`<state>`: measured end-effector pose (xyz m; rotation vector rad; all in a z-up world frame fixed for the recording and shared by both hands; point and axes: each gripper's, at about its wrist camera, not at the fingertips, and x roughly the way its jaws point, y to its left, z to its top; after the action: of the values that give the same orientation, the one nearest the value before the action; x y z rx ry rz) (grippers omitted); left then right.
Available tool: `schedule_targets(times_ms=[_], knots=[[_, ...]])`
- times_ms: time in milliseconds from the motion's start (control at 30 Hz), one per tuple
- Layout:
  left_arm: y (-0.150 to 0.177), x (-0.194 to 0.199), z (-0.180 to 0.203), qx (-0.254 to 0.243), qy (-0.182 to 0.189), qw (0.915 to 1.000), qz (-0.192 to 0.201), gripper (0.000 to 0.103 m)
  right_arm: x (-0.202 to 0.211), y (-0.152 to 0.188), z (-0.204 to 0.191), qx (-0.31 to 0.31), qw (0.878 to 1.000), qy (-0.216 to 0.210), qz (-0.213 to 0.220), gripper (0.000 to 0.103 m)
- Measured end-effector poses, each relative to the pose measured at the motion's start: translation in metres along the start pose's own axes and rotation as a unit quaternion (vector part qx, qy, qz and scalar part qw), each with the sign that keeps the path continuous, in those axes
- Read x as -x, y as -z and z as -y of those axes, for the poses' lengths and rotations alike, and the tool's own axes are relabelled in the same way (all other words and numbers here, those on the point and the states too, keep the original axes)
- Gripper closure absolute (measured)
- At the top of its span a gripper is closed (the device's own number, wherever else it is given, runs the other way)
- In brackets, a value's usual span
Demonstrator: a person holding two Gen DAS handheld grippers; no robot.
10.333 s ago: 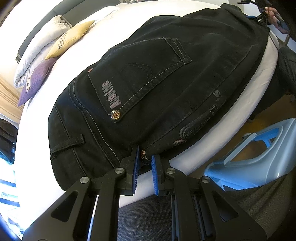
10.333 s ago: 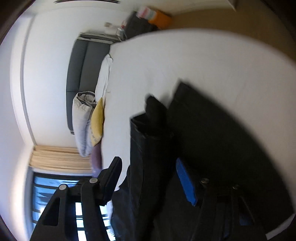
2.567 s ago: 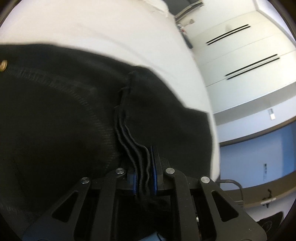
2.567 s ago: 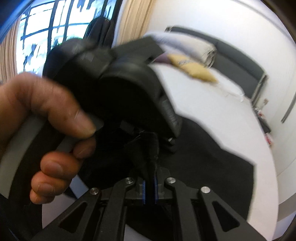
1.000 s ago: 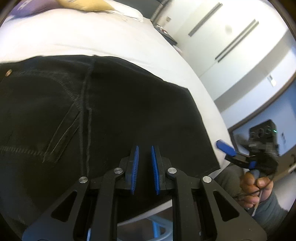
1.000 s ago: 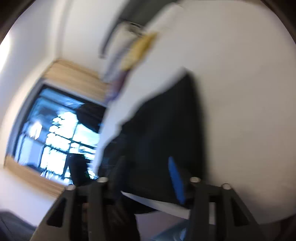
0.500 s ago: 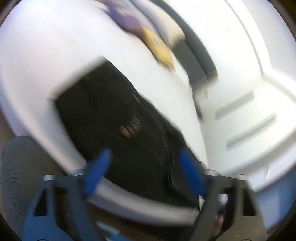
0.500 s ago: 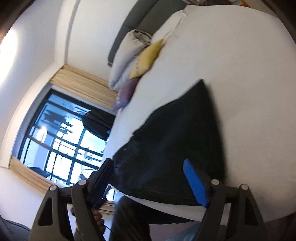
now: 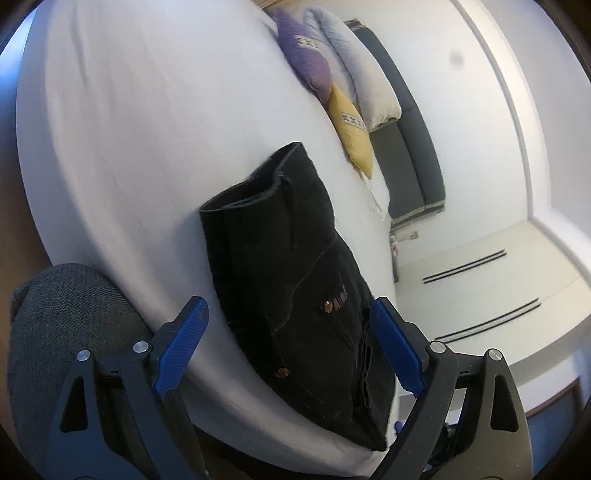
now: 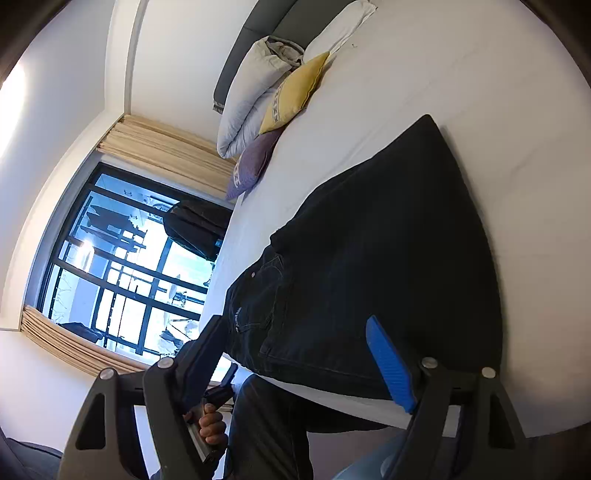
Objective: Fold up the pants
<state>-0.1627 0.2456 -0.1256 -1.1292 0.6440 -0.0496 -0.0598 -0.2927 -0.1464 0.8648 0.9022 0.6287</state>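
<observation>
Both hand-held grippers, left [image 9: 288,347] and right [image 10: 295,365], hung wide open and empty off the bed's [image 9: 122,122] near edge, where the black pants [image 9: 295,280] lay folded, the fold apparently finished, needing perhaps only smoothing next.

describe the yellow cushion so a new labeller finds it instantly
Start at the white bed and go to its dark grey headboard. Three pillows lean there in a row; the yellow cushion sits between the purple cushion and the headboard, with a patterned band.
</observation>
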Motion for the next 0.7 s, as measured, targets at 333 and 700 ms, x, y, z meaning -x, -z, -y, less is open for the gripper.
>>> schedule_targets(times_ms=[333, 700], knots=[[-0.01, -0.031, -0.011, -0.011, 0.044, 0.9989, -0.014, 0.015, -0.002, 0.003, -0.002, 0.0, 1.0, 0.006, -0.009, 0.024], [-0.01, -0.033, -0.034, 0.056, 0.025, 0.9978, -0.026, 0.036, -0.005, 0.004, -0.003, 0.001, 1.0, 0.006, -0.012, 0.024]])
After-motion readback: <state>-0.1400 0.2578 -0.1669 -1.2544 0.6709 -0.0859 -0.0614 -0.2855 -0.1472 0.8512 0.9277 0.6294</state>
